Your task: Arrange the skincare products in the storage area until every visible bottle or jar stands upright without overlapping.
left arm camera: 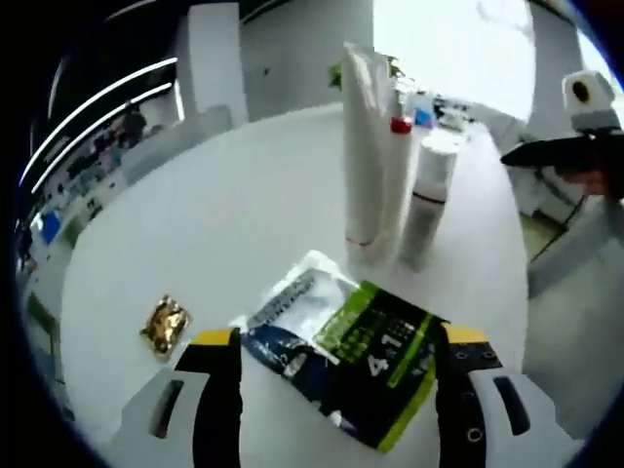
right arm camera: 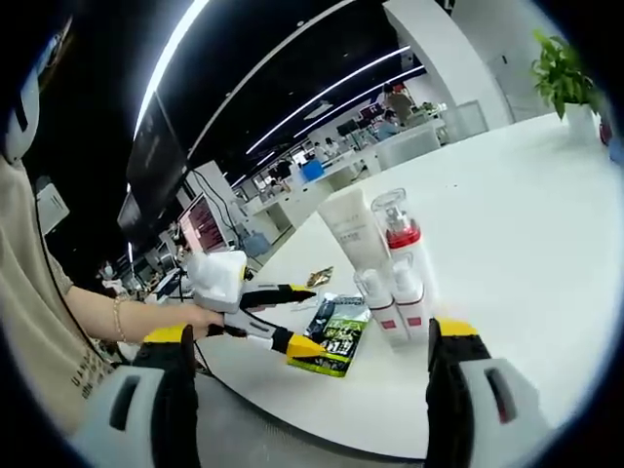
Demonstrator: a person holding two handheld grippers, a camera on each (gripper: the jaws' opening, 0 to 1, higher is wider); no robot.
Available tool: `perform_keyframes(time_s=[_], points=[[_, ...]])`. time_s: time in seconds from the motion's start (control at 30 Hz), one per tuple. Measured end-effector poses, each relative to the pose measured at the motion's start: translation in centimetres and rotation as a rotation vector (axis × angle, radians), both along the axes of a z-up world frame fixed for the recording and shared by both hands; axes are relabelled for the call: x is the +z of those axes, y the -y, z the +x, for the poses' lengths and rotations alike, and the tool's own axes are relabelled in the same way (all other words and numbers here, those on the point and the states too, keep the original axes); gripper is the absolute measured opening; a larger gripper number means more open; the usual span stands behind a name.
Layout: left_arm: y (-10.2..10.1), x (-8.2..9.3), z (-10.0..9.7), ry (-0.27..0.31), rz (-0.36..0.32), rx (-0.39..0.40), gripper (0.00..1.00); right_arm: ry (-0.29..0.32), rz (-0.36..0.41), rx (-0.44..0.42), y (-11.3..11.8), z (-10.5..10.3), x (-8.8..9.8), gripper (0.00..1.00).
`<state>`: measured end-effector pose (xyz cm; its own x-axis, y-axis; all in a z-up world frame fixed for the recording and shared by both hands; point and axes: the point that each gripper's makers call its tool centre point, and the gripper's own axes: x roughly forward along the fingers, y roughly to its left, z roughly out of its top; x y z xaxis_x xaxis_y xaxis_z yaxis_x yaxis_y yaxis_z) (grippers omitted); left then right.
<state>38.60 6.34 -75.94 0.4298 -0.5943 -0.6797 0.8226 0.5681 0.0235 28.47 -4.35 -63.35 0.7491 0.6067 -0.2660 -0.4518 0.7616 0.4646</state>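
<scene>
Left gripper view is showing a crinkled gold foil wrapper lying on the white round surface; both grippers' fingers are gaping wide, empty, around the green-black sachet.

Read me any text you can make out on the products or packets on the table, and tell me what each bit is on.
"4 1": large white digits on the green and black sachet, left gripper view; anything between them is unclear.
White and blue sachet: dark print along its edge, too blurred to read.
Tall white tube: faint grey print, unreadable.
Pump bottle with red collar and the small white bottles: no readable label.
Gold wrapper: no text visible.
</scene>
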Motion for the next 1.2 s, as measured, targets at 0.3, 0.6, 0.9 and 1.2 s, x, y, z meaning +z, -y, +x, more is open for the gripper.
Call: perform_keyframes(time_s=[0.3, 0.6, 0.9, 1.2], points=[[0.3, -2.4, -0.5, -0.054, 0.049, 0.029, 0.83, 0.004, -0.047, -0.036, 0.7, 0.2, -0.4, 1.0], [0.8, -2.4, -0.3, -0.061, 0.032, 0.059, 0.85, 0.003, -0.085, -0.07, 1.3, 0.4, -0.8, 0.99], [1.0, -2.3, -0.2, -0.06, 0.029, 0.061, 0.85, 0.006, -0.101, -0.061, 1.1, 0.3, -0.9, 0.99], [1.0, -2.1, -0.4, -0.046, 0.043, 0.026, 0.85, 0.004, -0.116, -0.065, 1.5, 0.3, -1.1, 0.98]])
